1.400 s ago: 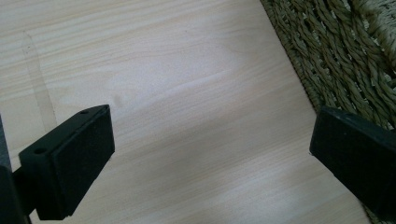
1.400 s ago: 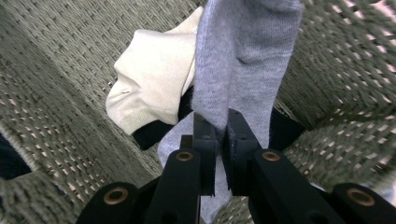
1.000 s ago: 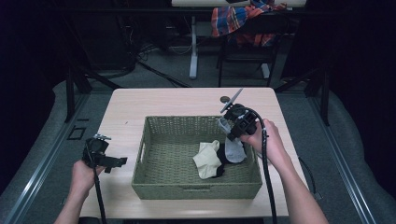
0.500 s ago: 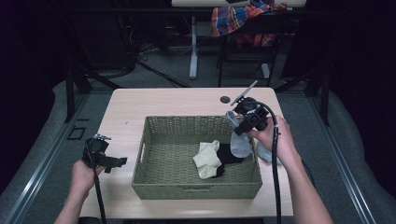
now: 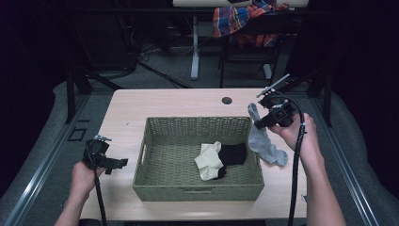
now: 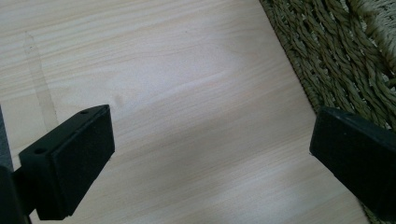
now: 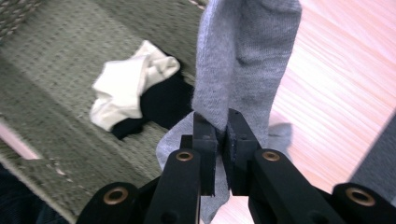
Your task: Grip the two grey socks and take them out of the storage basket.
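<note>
Right hand-held gripper (image 5: 258, 123) clenched on grey sock (image 5: 263, 143), hanging at basket's (image 5: 197, 192) three o'clock; left hand-held gripper (image 5: 123, 162) released above counter (image 5: 164, 101).

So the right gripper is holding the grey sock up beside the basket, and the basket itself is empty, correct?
Not quite. The right gripper does hold the grey sock beside the basket, but the basket is not empty: the high view shows a cream sock and a black sock inside.
</note>
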Available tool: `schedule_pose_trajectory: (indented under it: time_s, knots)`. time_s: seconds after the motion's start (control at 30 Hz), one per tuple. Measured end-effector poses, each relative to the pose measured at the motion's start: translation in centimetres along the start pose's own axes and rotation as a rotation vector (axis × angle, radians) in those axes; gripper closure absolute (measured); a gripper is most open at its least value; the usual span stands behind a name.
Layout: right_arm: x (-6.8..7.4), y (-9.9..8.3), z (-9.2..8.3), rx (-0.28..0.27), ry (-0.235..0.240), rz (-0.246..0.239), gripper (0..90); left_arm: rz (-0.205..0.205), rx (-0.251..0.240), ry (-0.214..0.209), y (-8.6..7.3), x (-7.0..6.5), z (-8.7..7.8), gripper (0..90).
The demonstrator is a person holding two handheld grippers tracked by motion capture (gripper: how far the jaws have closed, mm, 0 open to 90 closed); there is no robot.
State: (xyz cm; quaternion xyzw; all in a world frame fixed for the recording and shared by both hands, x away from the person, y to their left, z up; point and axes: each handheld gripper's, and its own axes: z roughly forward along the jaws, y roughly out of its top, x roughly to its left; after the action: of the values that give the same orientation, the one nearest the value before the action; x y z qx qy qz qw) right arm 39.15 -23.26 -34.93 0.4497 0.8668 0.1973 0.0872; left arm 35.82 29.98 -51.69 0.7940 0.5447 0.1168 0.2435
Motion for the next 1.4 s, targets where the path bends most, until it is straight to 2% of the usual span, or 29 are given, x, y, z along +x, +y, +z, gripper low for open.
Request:
schedule_pose_trajectory:
  time_s: [0.07,0.1,0.23,0.4,0.47,0.6,1.03,1.4]
  knots:
    - [-0.9,-0.5,-0.1,0.005,-0.023,0.027,85.2,0.000,0.000,0.001,0.0,0.0,0.0,0.2]
    - [-0.9,-0.5,-0.1,0.005,-0.023,0.027,85.2,0.001,0.000,0.000,0.0,0.0,0.0,0.2]
    - [-2.4,-1.1,-0.2,0.022,-0.035,0.056,85.2,0.001,0.000,-0.001,0.0,0.0,0.0,0.2]
    - [-4.2,-2.1,-0.5,0.017,-0.056,0.116,85.3,0.000,-0.001,-0.001,0.0,0.0,0.0,0.2]
    - [-4.9,-2.5,-0.4,0.011,-0.050,0.143,85.3,0.001,0.001,-0.001,0.0,0.0,0.0,0.2]
    - [-5.9,-3.1,-0.2,0.025,-0.057,0.165,85.3,0.000,0.000,-0.001,0.0,0.0,0.0,0.2]
    - [-7.8,-4.0,1.2,0.057,-0.070,0.208,85.1,0.000,0.003,-0.003,0.0,0.0,0.0,0.2]
    - [-8.6,-4.3,2.5,0.078,-0.081,0.231,84.5,-0.002,0.007,0.001,0.0,0.0,0.1,0.2]
